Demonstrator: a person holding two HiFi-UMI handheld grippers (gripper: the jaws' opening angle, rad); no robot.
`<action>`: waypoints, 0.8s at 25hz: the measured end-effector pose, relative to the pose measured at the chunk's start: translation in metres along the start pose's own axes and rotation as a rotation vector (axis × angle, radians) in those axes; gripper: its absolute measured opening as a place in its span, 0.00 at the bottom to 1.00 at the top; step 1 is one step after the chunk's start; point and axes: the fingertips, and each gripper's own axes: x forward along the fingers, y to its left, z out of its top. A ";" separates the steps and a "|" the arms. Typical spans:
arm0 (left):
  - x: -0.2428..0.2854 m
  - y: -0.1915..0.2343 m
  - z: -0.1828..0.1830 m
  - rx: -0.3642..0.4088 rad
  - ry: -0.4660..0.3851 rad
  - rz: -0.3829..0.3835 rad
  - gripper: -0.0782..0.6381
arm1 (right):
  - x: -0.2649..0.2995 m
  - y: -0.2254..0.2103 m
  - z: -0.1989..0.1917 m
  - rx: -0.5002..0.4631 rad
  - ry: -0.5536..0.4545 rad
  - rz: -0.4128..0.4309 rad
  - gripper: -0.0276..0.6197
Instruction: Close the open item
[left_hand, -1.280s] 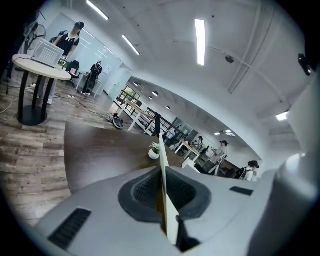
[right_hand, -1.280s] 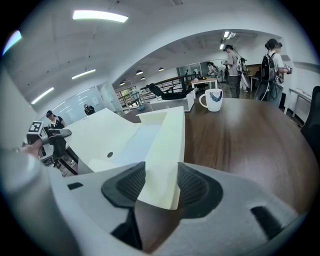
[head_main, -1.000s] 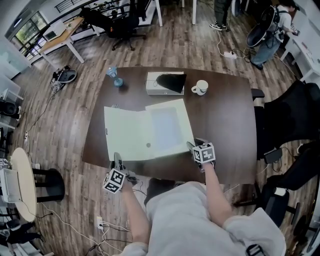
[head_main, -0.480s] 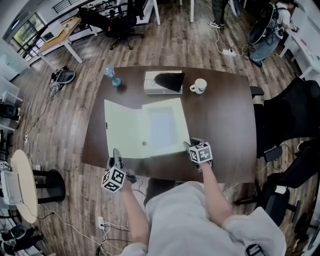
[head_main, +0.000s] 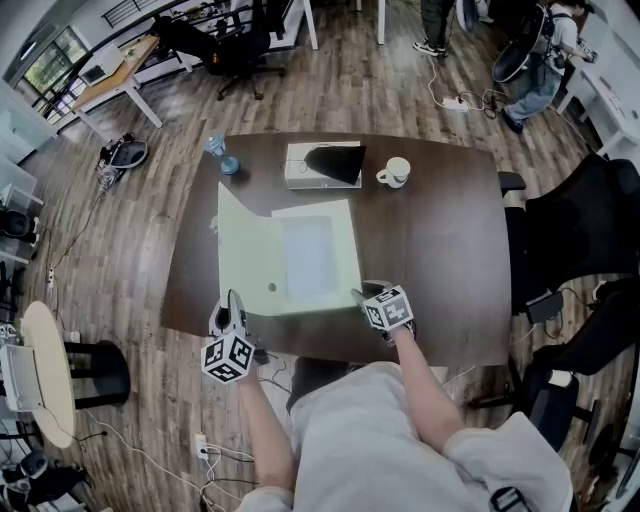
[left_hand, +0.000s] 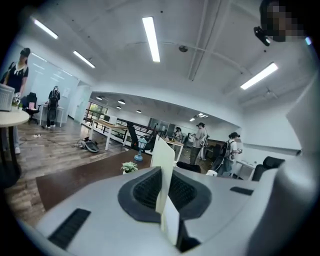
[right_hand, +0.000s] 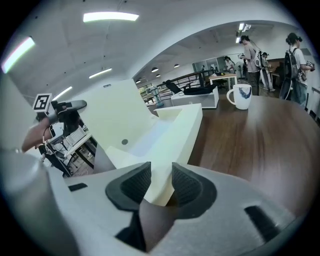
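Head view: pale green folder lies open on the dark desk, toward the front edge, w/ its left flap tilted up off the desk. Left tool is clamped tight on that flap's near edge; left gripper view shows the thin sheet pinched btwn the pads. Right tool is at the folder's near right corner: jaws have just been closing, corner wedged btwn them, pads against it. Mug & white box stand at the desk's far side.
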 end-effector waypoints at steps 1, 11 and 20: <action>0.001 -0.005 0.003 0.025 0.003 -0.009 0.13 | 0.002 0.005 0.000 -0.014 0.007 0.012 0.25; 0.008 -0.039 0.005 0.182 0.043 -0.089 0.13 | 0.014 0.024 0.002 -0.057 0.026 0.043 0.25; 0.007 -0.085 -0.008 0.403 0.070 -0.201 0.13 | 0.015 0.029 0.003 -0.063 0.019 0.041 0.25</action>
